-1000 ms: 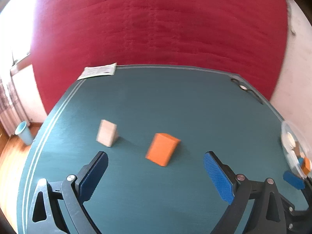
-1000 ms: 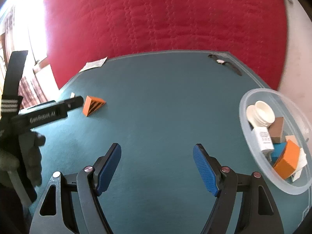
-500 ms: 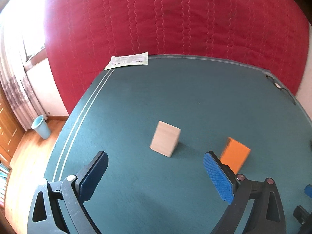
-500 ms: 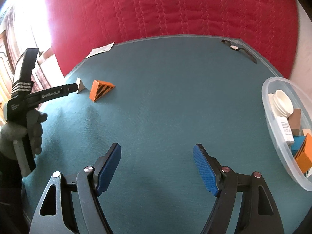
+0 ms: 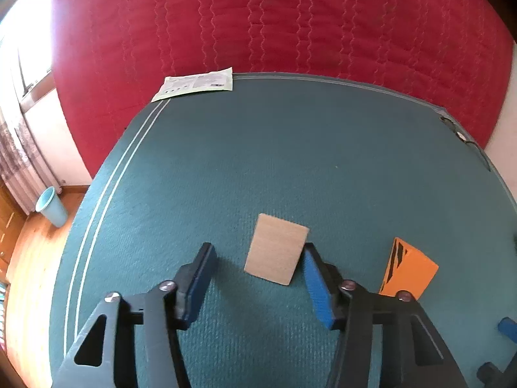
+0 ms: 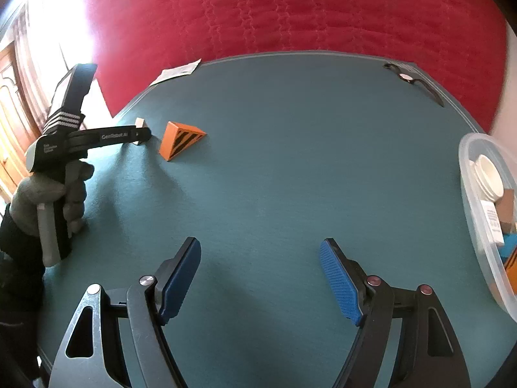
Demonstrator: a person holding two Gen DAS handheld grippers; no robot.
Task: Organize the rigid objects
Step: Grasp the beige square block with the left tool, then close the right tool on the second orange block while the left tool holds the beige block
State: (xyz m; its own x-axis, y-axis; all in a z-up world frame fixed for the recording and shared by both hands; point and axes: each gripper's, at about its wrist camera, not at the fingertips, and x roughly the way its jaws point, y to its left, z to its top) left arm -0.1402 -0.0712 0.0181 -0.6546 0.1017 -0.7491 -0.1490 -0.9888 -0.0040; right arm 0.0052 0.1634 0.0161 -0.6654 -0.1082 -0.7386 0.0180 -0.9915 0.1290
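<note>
Jaws of the left gripper have just been closing: a second ago we saw them spread wide, and now the blue pads stand much nearer each other with the tan wedge-shaped block between them. The right pad sits at the block's right edge, perhaps touching it; the left pad stands apart from it, so we do not call this a grip yet. In the earlier frames that block lay farther ahead of the fingers and the orange wedge with black stripes sat near the middle of the left wrist view; now the orange wedge lies just right of the tan block, beyond the right finger.

From the right wrist view we see a grey-gloved hand wrapped round the left gripper's handle, the tool angled down toward the tan block, with the orange wedge just right of it. White lettering on the tool's arm seems to read "GenRobot.AI"; the smaller lines on its body are too small for us to read.

The right gripper hovers over bare teal table cloth well right of the tan block, jaws apart as before, nothing between them. A clear plastic bowl holding sorted pieces stands far right of the block. A white printed leaflet lies at the table's far edge beyond it, text unreadable.
</note>
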